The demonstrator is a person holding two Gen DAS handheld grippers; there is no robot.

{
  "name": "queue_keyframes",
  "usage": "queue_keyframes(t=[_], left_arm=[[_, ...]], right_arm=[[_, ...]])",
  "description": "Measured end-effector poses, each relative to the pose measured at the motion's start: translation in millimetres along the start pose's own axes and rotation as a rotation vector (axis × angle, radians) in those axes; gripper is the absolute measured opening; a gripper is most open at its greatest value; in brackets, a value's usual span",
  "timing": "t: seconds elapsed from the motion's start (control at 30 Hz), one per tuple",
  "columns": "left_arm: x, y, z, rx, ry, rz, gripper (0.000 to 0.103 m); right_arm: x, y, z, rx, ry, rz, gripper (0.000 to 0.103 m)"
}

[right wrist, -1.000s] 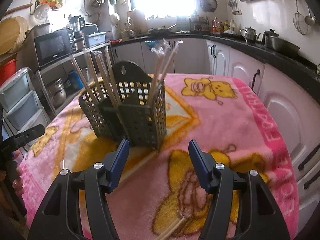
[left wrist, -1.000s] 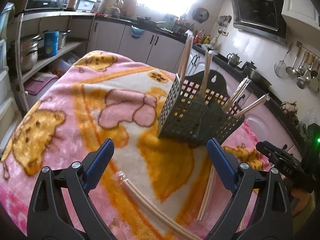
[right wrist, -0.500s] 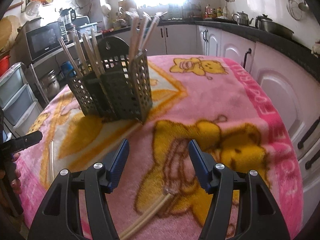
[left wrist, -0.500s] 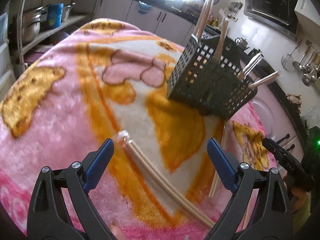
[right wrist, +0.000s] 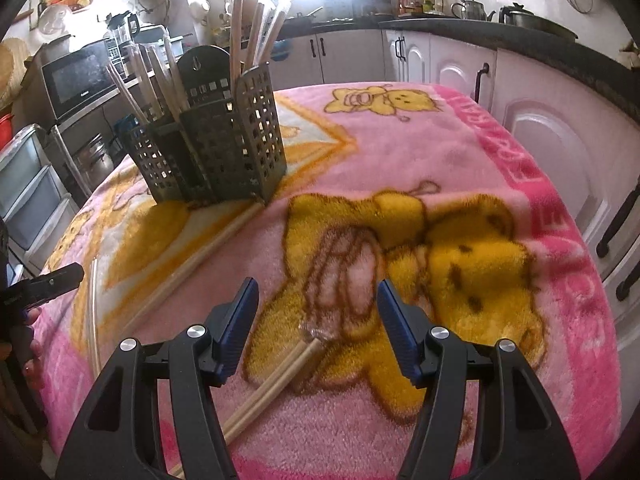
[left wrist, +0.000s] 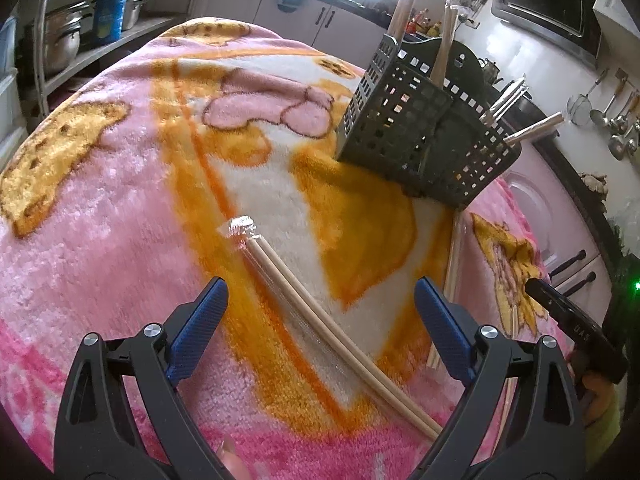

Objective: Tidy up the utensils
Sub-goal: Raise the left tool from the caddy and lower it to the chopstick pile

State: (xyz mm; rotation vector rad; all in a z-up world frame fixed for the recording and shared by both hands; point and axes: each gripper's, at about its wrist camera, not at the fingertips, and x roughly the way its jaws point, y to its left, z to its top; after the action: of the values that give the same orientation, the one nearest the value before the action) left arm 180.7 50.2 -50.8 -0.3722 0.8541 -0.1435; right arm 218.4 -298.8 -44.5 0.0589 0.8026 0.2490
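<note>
— Foreground? Left gripper [left wrist: 320, 312], jaws spread wide, empty; wrapped chopsticks [left wrist: 320, 320] flat on pink blanket [left wrist: 100, 240] between them.

— Behind? Dark slotted caddy [left wrist: 424, 140], upright, holding several wrapped chopsticks; second loose pair [left wrist: 454, 264] beside it.

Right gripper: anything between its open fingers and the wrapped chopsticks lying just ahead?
Nothing visible. The right gripper is open, and the plastic-wrapped pair of wooden chopsticks lies uncovered on the pink cartoon blanket, its near end running between the fingers.

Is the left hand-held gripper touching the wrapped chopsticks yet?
Apart. The left wrist view shows the left hand-held gripper open, blanket visible between both fingers and the wrapped chopsticks.
</note>
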Motion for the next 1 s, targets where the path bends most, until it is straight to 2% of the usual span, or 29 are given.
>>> queue_keyframes(t=[0.53,1.0], left_arm=[[4.4,-11.6,-14.1,0.027,0.02,0.036,0.085],[15.1,-21.6,-15.2,0.077,0.034,0.139,0.083]], right_arm=[[-0.4,-0.7,-21.1,0.015,0.048,0.038,0.059],[4.3,7.9,-29.3,-0.012,0.076,0.07,0.059]])
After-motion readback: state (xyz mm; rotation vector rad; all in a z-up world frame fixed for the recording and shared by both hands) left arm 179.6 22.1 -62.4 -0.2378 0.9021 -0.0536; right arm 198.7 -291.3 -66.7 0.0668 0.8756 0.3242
